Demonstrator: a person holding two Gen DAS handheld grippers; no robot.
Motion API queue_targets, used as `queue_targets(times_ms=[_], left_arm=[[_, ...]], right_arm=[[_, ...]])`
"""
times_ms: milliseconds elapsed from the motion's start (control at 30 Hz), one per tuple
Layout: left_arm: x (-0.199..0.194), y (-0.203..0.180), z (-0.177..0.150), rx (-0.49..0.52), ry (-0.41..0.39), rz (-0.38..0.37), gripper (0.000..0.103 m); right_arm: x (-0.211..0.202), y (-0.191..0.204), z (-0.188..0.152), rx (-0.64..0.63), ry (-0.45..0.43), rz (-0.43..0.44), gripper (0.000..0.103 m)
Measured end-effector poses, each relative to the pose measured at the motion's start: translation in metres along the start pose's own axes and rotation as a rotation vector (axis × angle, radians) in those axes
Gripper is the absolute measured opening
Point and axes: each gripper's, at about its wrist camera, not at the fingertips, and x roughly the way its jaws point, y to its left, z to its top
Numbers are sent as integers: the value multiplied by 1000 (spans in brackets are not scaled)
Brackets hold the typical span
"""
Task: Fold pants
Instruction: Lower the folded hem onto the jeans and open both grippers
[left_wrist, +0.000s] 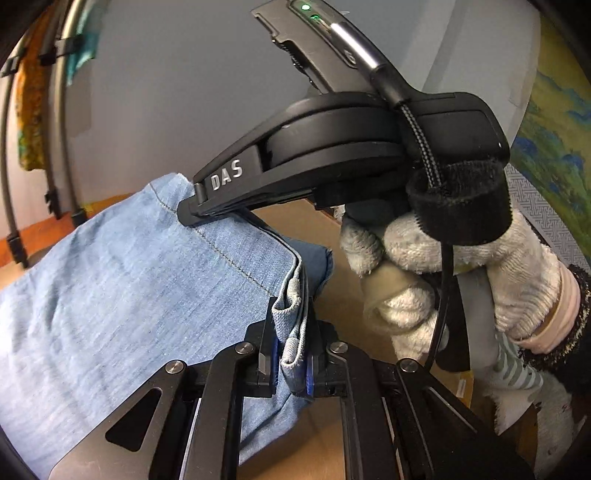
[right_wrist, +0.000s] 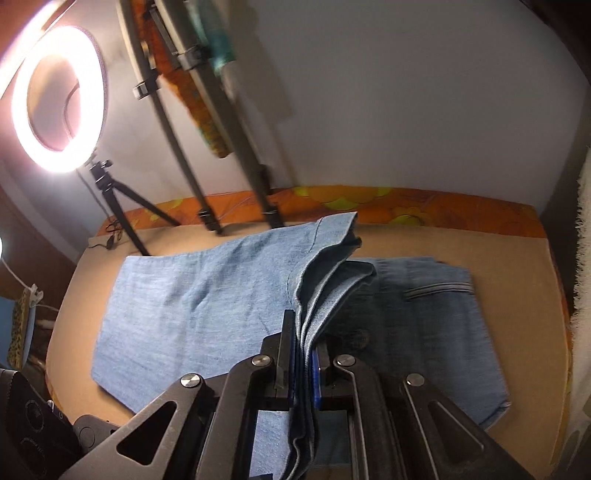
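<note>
Light blue denim pants (right_wrist: 192, 295) lie on a tan table (right_wrist: 517, 251), with the leg part lifted and carried over the waist part (right_wrist: 443, 302) that shows a back pocket. My right gripper (right_wrist: 304, 354) is shut on the bunched hem layers, above the table. In the left wrist view my left gripper (left_wrist: 291, 354) is shut on another stretch of the same hem (left_wrist: 291, 325). The right gripper (left_wrist: 192, 212) shows there too, pinching the hem farther along, held by a gloved hand (left_wrist: 443, 266).
A lit ring light (right_wrist: 59, 99) on a small tripod stands at the table's far left. Tripod legs (right_wrist: 255, 177) with hanging cloths stand at the back edge. An orange patterned strip (right_wrist: 424, 210) runs along the far edge by the grey wall.
</note>
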Motion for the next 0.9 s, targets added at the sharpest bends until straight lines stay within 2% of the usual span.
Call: queue_targets(times_ms=[167, 300, 433, 567, 667, 733, 833, 900], left_arm=[[18, -1, 3, -5, 10, -10, 9], [22, 13, -3, -10, 38, -8, 9], [17, 17, -4, 24, 105, -12, 20], [-25, 34, -20, 44, 125, 21, 36], [-72, 65, -34, 20, 130, 96, 43], [-97, 93, -44, 10, 142, 193, 43], [-130, 142, -62, -78, 178, 322, 44], [-146, 178, -83, -153, 212, 410, 44]], right_arm=[[2, -20, 1, 6, 2, -17, 4], [11, -31, -1, 13, 12, -23, 4], [18, -33, -2, 15, 0, -15, 4], [24, -36, -7, 7, 0, -7, 4], [33, -48, -15, 23, 22, 13, 4], [42, -58, -22, 45, 50, 27, 4], [51, -66, -29, 74, 67, 55, 5], [51, -71, -27, 97, 66, 113, 11]])
